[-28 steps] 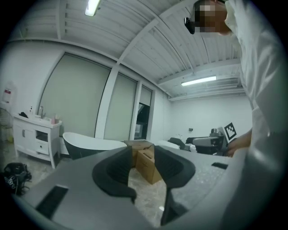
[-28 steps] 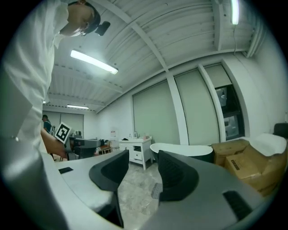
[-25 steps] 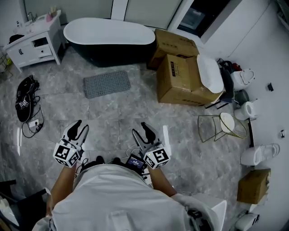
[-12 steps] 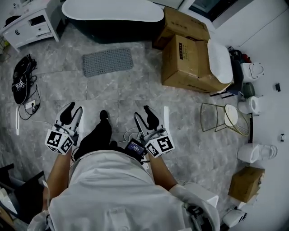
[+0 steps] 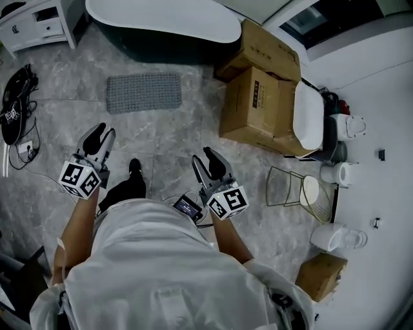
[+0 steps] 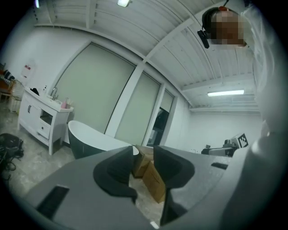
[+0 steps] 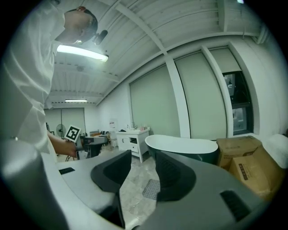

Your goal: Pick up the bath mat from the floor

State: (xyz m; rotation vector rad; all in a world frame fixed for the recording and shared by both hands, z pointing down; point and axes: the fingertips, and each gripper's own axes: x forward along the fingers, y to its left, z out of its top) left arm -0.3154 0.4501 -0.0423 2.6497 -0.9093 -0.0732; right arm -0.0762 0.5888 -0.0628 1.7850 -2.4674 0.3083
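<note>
Left gripper (image 5: 105, 130) jaws released, narrow gap, nothing between; right gripper (image 5: 202, 156) jaws have just been closing but stand apart, nothing between; both above the grey floor (image 5: 168, 138); bath mat (image 5: 143, 93) flat on the floor ahead, well apart from both, just before the dark bathtub (image 5: 161, 19); cardboard boxes (image 5: 255, 103) right of the mat, flaps shut, contents hidden.

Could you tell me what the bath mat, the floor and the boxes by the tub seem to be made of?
Bath mat: probably rubber or soft plastic, matte grey, with a regular grid of small bumps or holes.
Floor: stone-look tile, marble or glazed ceramic; grey veining, straight joints, slight sheen.
Boxes: cardboard, matte brown, with dark print and folded flaps.
</note>
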